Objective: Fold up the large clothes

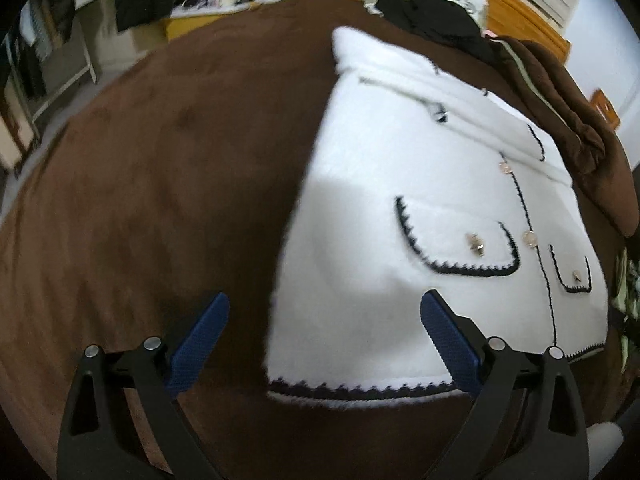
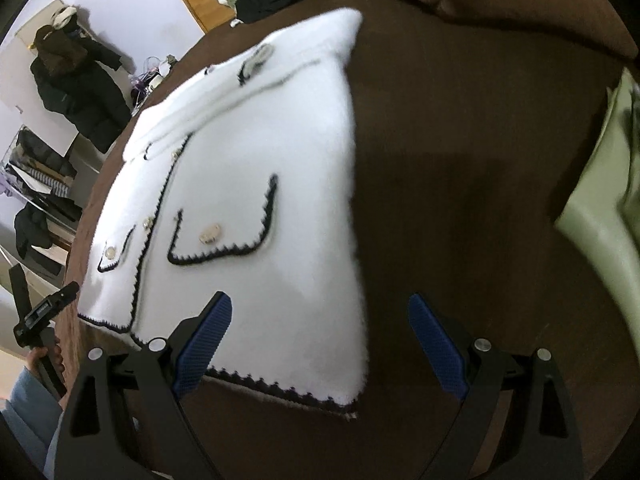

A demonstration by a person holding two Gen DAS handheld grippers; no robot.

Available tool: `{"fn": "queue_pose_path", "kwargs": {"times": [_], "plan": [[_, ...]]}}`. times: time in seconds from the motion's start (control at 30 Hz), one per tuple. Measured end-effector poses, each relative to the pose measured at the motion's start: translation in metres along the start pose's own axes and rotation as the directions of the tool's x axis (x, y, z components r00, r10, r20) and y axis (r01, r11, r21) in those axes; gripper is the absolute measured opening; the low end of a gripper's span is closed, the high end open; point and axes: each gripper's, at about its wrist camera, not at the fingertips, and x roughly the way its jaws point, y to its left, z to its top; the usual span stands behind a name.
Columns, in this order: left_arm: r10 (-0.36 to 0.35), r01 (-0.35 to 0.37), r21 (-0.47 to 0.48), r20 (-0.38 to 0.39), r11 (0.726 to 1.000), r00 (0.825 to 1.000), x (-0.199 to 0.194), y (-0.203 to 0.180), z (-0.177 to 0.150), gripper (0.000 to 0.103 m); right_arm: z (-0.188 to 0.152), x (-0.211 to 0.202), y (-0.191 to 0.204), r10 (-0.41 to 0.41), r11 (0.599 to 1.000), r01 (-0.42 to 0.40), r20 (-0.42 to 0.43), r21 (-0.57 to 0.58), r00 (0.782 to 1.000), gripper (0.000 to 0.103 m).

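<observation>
A white fuzzy jacket point(image 1: 400, 168) with black scalloped trim, two flap pockets and pale buttons lies flat on a brown bedspread point(image 1: 160, 160); its sleeves look folded in over the chest. My left gripper point(image 1: 325, 308) hovers open above the jacket's near left hem corner, holding nothing. In the right wrist view the same jacket point(image 2: 248, 184) fills the centre-left, and my right gripper point(image 2: 320, 308) stands open over its near right hem corner, empty. The other gripper point(image 2: 44, 316) shows at the far left, held in a hand.
A folded brown blanket point(image 1: 560, 104) lies at the bed's far right, with black clothing point(image 1: 432, 16) and a pillow by the wooden headboard point(image 1: 500, 4). A pale green cloth point(image 2: 600, 184) lies right of the jacket. Dark coats point(image 2: 76, 84) hang on the wall beyond the bed.
</observation>
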Motion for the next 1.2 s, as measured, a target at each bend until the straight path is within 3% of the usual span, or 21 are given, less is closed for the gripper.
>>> {"fn": "queue_pose_path", "kwargs": {"times": [0.13,0.27,0.43,0.67,0.83,0.93,1.0,1.03,1.07,1.1,1.13,1.2], "plan": [[-0.046,0.044,-0.068,-0.025,0.997,0.999,0.014,0.010,-0.010,0.094,-0.007,0.012,-0.008,0.017,1.000,-0.017,0.002,0.021,1.000,0.089],[-0.066,0.063,-0.087,-0.025,0.994,0.998,0.020,0.012,-0.013,0.094,-0.010,0.013,-0.006,0.034,0.999,-0.035,0.028,0.029,0.999,0.096],[-0.160,0.154,-0.139,-0.029,0.978,0.987,0.022,0.008,-0.009,0.094,-0.008,0.016,-0.001,0.026,0.999,-0.027,0.033,0.035,0.999,0.097],[-0.176,0.170,-0.106,-0.053,0.980,0.983,0.031,-0.019,-0.006,0.094,-0.004,0.024,0.018,0.053,0.999,-0.053,-0.007,-0.005,0.999,0.097],[-0.183,0.175,-0.139,-0.048,0.975,0.982,0.032,-0.023,-0.006,0.094,-0.002,0.030,0.031,0.007,0.999,-0.007,-0.016,-0.053,1.000,0.097],[-0.207,0.198,-0.131,-0.063,0.971,0.976,0.032,-0.032,-0.005,0.086,0.001,0.031,0.033,-0.065,0.996,0.064,-0.014,-0.066,0.998,0.077],[-0.175,0.169,-0.072,-0.091,0.983,0.980,0.034,-0.047,-0.007,0.064,0.001,0.029,0.033,-0.120,0.990,0.118,-0.020,-0.079,0.993,0.057],[-0.148,0.145,-0.037,-0.096,0.989,0.984,0.035,-0.054,-0.007,0.058,0.002,0.027,0.032,-0.120,0.990,0.118,-0.017,-0.075,0.993,0.051],[-0.112,0.112,-0.004,-0.098,0.994,0.989,0.035,-0.060,-0.008,0.049,0.002,0.025,0.030,-0.116,0.991,0.115,-0.016,-0.063,0.993,0.033],[-0.083,0.085,0.018,-0.097,0.996,0.992,0.036,-0.064,-0.008,0.047,0.003,0.024,0.025,-0.087,0.995,0.086,-0.019,-0.040,0.996,0.016],[-0.076,0.079,0.021,-0.094,0.997,0.993,0.035,-0.065,-0.008,0.046,0.004,0.022,0.020,-0.047,0.999,0.047,-0.018,-0.014,0.999,0.015],[-0.095,0.094,-0.019,-0.087,0.995,0.992,0.032,-0.059,-0.006,0.027,0.004,0.020,0.019,-0.024,1.000,0.024,-0.008,-0.007,1.000,0.012]]}}
